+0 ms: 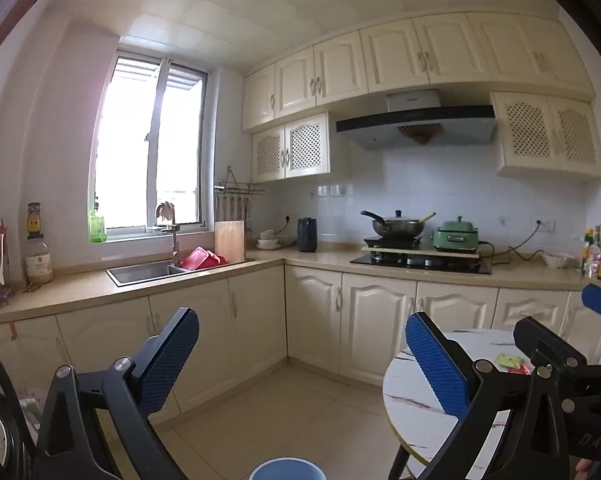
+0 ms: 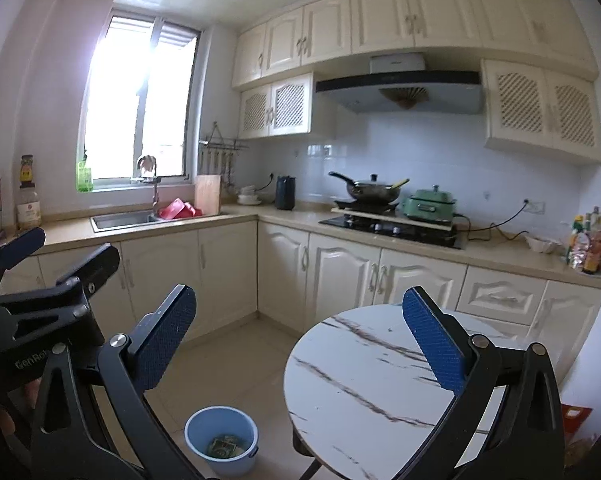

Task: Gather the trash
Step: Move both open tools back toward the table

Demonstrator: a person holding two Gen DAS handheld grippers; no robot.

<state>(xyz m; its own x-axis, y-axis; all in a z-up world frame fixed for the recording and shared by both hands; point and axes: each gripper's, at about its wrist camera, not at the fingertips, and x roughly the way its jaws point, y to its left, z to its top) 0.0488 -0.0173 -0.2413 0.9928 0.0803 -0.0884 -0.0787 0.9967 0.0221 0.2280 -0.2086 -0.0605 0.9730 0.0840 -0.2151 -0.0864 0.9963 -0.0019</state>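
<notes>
Lying on the round marble-patterned table (image 1: 416, 404), toward its far right edge, a green wrapper (image 1: 507, 359) and a red wrapper (image 1: 520, 369) touch each other; only the left wrist view shows them, since in the right wrist view that part of the tabletop sits behind the right-hand finger. On the floor just beside the table's left edge stands a blue bucket (image 2: 221, 440), and the right wrist view looks into it: green printed wrappers (image 2: 222, 449) lie on its bottom. The left wrist view catches only the bucket's rim at the lower edge of the picture.

The left gripper (image 1: 302, 364) has its jaws spread wide with nothing between them, its blue pads over floor and table edge. The right gripper (image 2: 300, 354) likewise stands wide apart and holds nothing; its right pad hangs above the tabletop. Each view shows part of the other gripper at its side.

Beyond, a counter (image 2: 492, 254) runs along two walls. Its sink (image 2: 120, 220) holds a red container (image 2: 176, 209). On the stove (image 2: 392, 229) a board carries a lidded wok (image 2: 370, 191) and a green electric pot (image 2: 430, 205). A dark kettle (image 2: 285, 192) stands near the counter's corner, bottles (image 2: 586, 246) at its right end.
</notes>
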